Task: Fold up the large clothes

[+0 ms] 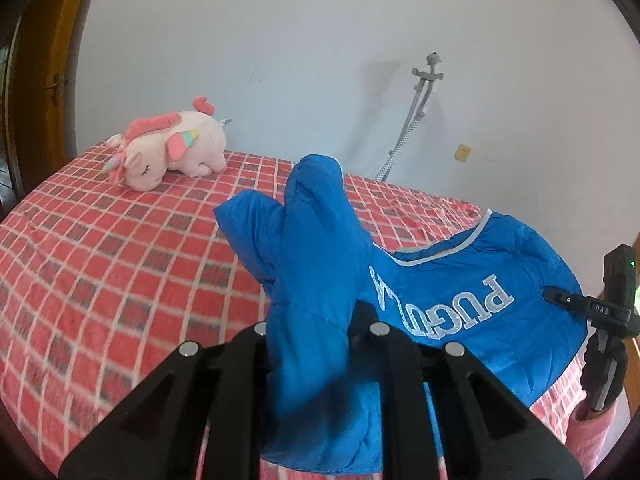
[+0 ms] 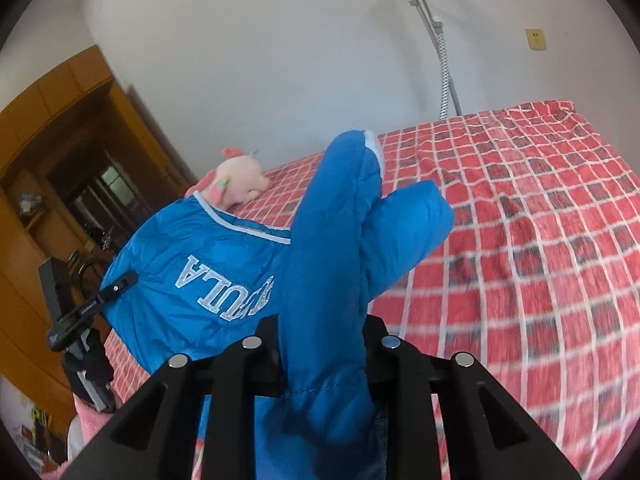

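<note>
Both tools clamp the blue jacket (image 1: 460,276): left tool (image 1: 316,330) and right tool (image 2: 322,342) each pinch a sleeve above the bed (image 1: 100,260)

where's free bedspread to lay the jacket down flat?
Bare checked bedspread stretches between the plush unicorn and the blue jacket; more beyond the sleeves toward the wall. Crowded on the jacket's side near the edge. Left tongs and right tongs each grip a sleeve.

Blue jacket (image 1: 460,280) of smooth, slightly shiny quilted cloth, glittery silver lettering (image 1: 444,304), red checked bedspread (image 1: 100,280) of soft woven cloth, fuzzy plush unicorn (image 1: 172,150), matt black plastic gripper fingers (image 1: 224,392), varnished wooden door frame (image 2: 60,92).
</note>
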The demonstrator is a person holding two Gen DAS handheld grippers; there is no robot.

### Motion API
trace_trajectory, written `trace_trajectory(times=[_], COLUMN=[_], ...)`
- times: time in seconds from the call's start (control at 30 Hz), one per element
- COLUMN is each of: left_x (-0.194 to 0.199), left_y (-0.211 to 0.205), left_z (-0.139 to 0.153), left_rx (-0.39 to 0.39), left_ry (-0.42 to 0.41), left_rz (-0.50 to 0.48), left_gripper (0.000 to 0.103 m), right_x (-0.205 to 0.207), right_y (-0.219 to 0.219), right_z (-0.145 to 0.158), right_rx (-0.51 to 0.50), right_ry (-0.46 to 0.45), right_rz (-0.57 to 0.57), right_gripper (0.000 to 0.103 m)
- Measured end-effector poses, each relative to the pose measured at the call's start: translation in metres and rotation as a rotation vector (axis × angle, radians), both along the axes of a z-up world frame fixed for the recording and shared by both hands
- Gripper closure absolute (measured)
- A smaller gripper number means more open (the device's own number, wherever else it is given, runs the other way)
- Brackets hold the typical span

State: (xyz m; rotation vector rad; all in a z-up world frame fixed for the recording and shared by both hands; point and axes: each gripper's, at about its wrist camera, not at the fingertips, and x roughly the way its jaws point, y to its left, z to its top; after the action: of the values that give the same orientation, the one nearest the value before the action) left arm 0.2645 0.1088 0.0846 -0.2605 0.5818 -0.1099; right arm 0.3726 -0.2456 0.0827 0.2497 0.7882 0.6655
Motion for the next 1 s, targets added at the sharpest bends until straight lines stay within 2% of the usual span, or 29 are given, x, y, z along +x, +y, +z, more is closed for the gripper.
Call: trace_trajectory(times=[0.2,0.3,0.4,0.5,0.67,0.87,1.0], left_x=[-0.048,-0.060,-0.060,-0.056,-0.047,-0.041,-0.038], left_y=[0.001,0.001,0.006,0.013,0.017,0.017,0.008], left_z=[-0.021,-0.044,-0.065,-0.086,-0.119,-0.125,-0.126], left_rx=[0.025,0.048,0.066,0.073,0.087,0.092,0.138], left_ry=[0.046,0.086,0.121,0.148,0.196,0.189,0.184], left_rz=[-0.017,-0.009,0.025,0.051,0.080,0.097,0.129], left_gripper=[0.089,0.088,0.086,0.081,0.065,0.063,0.062], right_x=[-0.056,-0.071,-0.073,-0.064,-0.064,-0.069,-0.070], right_y=[-0.011,-0.014,-0.016,-0.024,-0.031,-0.026,-0.021], right_z=[-0.022,-0.040,-0.060,-0.089,-0.117,-0.132,-0.132], right_rx=[-0.020,-0.048,-0.085,-0.086,-0.056,-0.097,-0.129], right_ry=[0.043,0.079,0.105,0.168,0.217,0.194,0.179], right_rz=[-0.007,-0.016,-0.049,-0.086,-0.102,-0.121,-0.139], right_gripper=[0.080,0.079,0.078,0.076,0.070,0.066,0.062])
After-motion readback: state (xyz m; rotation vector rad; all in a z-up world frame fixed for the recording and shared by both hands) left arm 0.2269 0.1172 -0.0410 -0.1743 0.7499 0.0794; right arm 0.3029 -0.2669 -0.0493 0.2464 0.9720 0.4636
